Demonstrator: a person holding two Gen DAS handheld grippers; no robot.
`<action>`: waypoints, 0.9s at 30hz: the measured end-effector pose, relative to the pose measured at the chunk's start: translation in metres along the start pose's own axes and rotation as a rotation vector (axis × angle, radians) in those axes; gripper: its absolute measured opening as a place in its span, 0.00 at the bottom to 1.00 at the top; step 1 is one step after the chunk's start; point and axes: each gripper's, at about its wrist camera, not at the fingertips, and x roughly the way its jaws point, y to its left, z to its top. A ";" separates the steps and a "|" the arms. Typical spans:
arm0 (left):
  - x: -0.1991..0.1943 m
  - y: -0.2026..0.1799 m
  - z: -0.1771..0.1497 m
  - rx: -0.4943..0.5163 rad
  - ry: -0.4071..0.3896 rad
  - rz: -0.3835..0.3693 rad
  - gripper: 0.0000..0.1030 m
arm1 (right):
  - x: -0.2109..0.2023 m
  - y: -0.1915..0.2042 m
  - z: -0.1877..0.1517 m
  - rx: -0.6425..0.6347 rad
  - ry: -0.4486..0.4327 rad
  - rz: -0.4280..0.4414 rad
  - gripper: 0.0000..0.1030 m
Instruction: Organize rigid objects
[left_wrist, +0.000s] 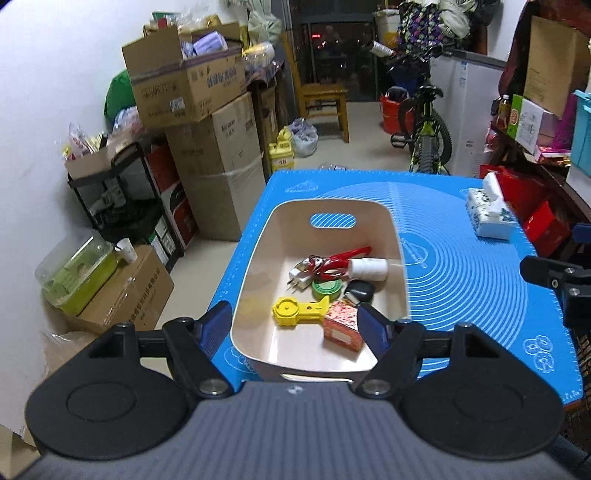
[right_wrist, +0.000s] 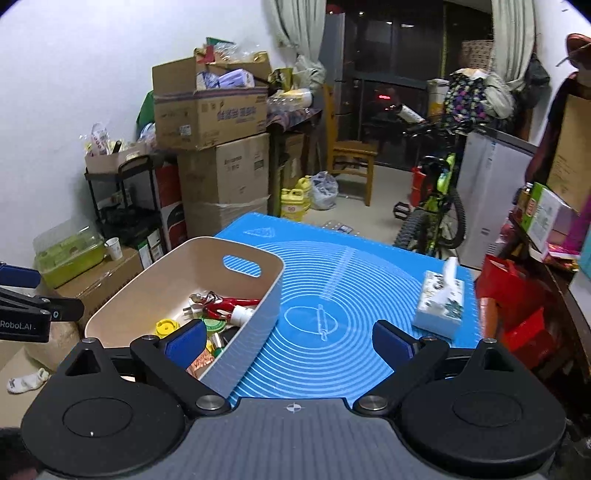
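My left tongs (left_wrist: 291, 325) hang spread wide and empty above the cream plastic bin (left_wrist: 255, 266); my right tongs (right_wrist: 290, 341) gape over the blue tabletop mat (right_wrist: 351, 295). Inside lie one yellow plastic tool (left_wrist: 291, 313), pointing right, one white thread spool (left_wrist: 369, 268) and one red clip (left_wrist: 343, 260).

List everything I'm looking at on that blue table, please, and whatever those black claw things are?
Cream plastic bin: one, on the blue mat, left part.
Blue silicone mat: one, covers the tabletop.
Red-handled pliers: one, in the bin.
White thread spool: one, in the bin, beside the pliers.
White plug adapter: one, in the bin.
Green round tin: one, in the bin.
Yellow plastic tool: one, in the bin.
Red patterned box: one, in the bin's near end.
Black small case: one, in the bin.
Tissue pack: one, white, mat's right side.
Left gripper: black with blue pads, open, empty.
Right gripper: same, open, empty.
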 end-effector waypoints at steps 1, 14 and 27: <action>-0.005 -0.003 -0.001 0.002 -0.006 -0.003 0.74 | -0.007 -0.002 -0.002 0.003 -0.004 -0.008 0.94; -0.041 -0.036 -0.041 -0.012 -0.010 -0.020 0.75 | -0.076 -0.024 -0.056 0.048 -0.025 -0.036 0.94; -0.052 -0.068 -0.088 0.009 -0.056 -0.006 0.75 | -0.098 -0.027 -0.109 0.079 -0.034 -0.035 0.94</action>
